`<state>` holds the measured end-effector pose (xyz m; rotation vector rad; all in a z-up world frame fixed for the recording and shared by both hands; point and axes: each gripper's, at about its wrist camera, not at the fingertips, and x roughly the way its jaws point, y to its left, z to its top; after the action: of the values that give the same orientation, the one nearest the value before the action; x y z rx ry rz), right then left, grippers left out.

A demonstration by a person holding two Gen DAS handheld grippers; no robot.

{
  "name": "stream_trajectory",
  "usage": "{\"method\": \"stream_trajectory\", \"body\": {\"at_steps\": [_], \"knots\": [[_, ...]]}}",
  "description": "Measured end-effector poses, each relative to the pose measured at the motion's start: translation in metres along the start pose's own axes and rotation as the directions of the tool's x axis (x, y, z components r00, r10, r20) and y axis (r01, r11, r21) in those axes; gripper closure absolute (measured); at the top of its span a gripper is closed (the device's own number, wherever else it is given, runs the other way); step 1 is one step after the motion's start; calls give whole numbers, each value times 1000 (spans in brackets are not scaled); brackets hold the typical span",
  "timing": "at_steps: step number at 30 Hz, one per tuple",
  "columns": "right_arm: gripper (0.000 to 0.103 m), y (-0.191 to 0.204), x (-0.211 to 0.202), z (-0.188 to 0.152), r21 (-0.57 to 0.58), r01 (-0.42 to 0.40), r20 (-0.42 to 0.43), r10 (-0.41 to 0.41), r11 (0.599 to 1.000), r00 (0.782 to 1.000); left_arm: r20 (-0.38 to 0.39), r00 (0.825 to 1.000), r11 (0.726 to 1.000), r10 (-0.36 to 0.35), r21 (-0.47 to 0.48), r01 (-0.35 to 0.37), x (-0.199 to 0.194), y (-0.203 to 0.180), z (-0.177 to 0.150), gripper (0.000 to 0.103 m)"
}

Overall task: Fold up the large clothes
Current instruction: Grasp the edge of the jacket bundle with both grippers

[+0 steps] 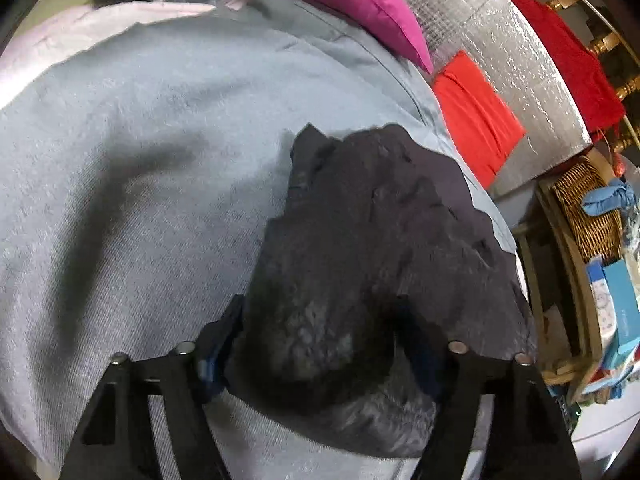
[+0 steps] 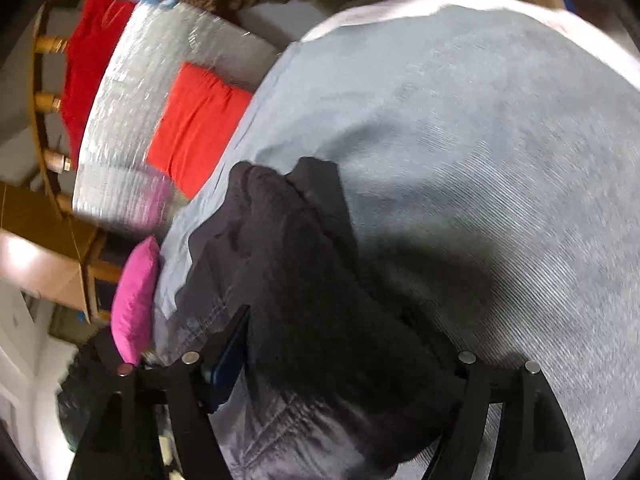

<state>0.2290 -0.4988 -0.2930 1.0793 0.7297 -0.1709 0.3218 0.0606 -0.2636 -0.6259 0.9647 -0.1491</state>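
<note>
A dark garment (image 1: 372, 248) lies bunched on a pale blue-grey cloth (image 1: 140, 160) spread over the surface, near the edge beside a silver quilted mat (image 1: 528, 92). The left gripper (image 1: 320, 344) straddles one end of it, jaws fairly wide with fabric between them; whether the pads press, I cannot tell. The right gripper (image 2: 352, 360) does likewise at the other end. A magenta cushion (image 1: 360, 0) and red folded cloth (image 1: 476, 116) sit nearby.
</note>
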Motion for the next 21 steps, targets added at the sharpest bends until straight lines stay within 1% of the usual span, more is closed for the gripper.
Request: {"method": "stream_trajectory", "body": {"at_steps": [1,2,4,7,8,10,12,14,17,18,19,21], "knots": [[32,1,2,0,-15,14,2,-14,1000,1000,9,1000,1000,7,4,-7,-1,0,3,39],[32,1,3,2,-16,11,-2,-11,1000,1000,9,1000,1000,-2,-11,2,-2,2,5,40],[32,-6,2,7,19,-11,-19,11,1000,1000,4,1000,999,-7,-54,7,-3,8,12,40],[31,-21,-2,19,103,-43,-38,47,994,998,-32,999,999,-14,-52,12,1,12,19,37],[31,-25,-1,24,119,-55,-49,61,991,997,-48,999,999,-20,-39,18,3,11,23,34],[29,-29,4,34,133,-87,-95,100,987,990,-105,993,998,-55,-1,55,13,7,33,32],[28,-28,16,45,115,-120,-161,138,986,977,-140,988,997,-64,40,70,23,1,42,32],[28,-27,25,53,96,-143,-181,158,985,971,-179,981,988,-70,124,93,30,-7,47,31],[28,-21,43,66,62,-192,-267,202,979,942,-231,971,965,-66,234,121,39,-21,54,31],[28,-18,49,72,38,-214,-299,215,976,930,-259,963,954,-69,266,140,45,-26,57,30],[28,-16,54,75,21,-232,-326,226,973,918,-279,958,947,-64,285,147,49,-30,60,26],[28,-10,66,81,-8,-261,-389,237,965,890,-334,941,929,-50,331,166,61,-40,64,24]]}}
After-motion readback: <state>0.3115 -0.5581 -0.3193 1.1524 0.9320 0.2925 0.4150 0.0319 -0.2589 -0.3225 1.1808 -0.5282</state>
